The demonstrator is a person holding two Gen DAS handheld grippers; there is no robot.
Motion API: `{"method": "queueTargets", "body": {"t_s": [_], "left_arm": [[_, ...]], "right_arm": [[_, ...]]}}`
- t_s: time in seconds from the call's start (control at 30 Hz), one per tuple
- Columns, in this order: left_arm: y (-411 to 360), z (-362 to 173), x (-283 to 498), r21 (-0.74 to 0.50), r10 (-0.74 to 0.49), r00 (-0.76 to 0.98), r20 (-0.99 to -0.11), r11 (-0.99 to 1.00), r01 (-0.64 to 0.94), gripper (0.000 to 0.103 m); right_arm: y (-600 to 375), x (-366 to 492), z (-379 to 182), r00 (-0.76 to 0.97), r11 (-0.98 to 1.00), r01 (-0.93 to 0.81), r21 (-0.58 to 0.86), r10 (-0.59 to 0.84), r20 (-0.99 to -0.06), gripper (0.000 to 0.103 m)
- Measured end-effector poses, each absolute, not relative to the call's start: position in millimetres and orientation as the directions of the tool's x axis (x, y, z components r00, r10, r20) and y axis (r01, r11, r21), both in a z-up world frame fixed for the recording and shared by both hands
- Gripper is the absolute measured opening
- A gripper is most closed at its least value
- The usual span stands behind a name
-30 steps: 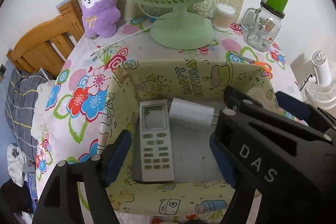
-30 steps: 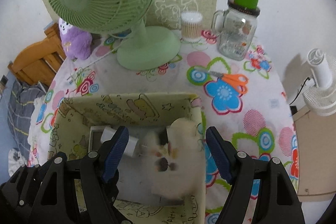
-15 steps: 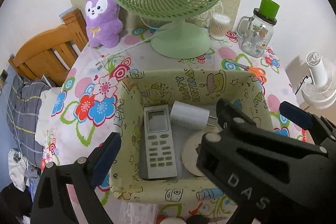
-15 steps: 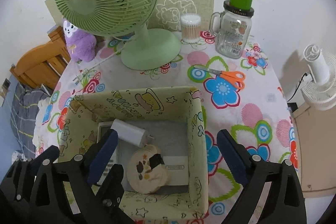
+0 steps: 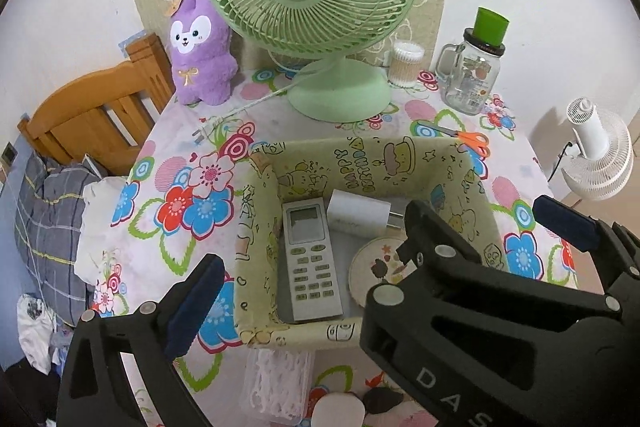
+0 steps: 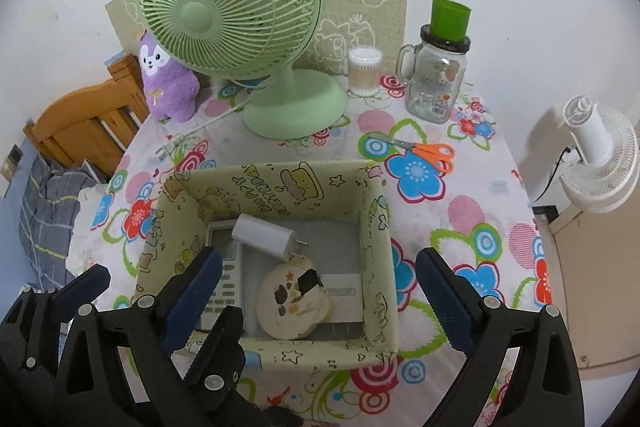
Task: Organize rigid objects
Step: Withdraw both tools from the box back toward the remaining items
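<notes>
In the left wrist view, the left hand-held gripper [image 5: 304, 291] hangs above the near edge of the yellow cartoon-print box [image 5: 464, 163] at the frame's centre with its jaws spread wide and nothing between them, while the right gripper's black body crosses the lower right; inside the box lie a white remote control [image 5: 310, 255], a white charger plug [image 5: 358, 213] and a round patterned disc [image 5: 374, 269]. In the right wrist view, the right hand-held gripper [image 6: 318, 293] hovers over the same box, likewise wide open and empty. The desk [image 6: 460, 223] wears a flowered cloth carrying a green fan [image 6: 228, 11], a purple plush toy [image 6: 168, 83], a glass jar [image 6: 434, 83] and orange scissors [image 6: 430, 151], with a wooden bed frame [image 6: 80, 115] at mid left.
</notes>
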State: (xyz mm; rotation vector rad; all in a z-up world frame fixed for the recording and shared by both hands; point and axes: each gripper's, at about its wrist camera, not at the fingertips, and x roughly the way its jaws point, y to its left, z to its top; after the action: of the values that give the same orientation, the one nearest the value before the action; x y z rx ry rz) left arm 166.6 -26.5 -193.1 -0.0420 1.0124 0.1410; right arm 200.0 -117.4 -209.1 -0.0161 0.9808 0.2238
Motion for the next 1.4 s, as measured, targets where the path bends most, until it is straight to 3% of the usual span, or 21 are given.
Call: {"method": "queueTargets", "body": {"t_s": [1.4], "left_arm": [[-25.9, -146.5, 71.2, 0.006, -0.011, 0.622, -0.783, 1.0, 0.025, 0.101]], "right_arm": [[-122.3, 84.6, -157.1, 0.622, 0.998, -0.044, 0.041, 0.059, -0.78, 0.099]]}}
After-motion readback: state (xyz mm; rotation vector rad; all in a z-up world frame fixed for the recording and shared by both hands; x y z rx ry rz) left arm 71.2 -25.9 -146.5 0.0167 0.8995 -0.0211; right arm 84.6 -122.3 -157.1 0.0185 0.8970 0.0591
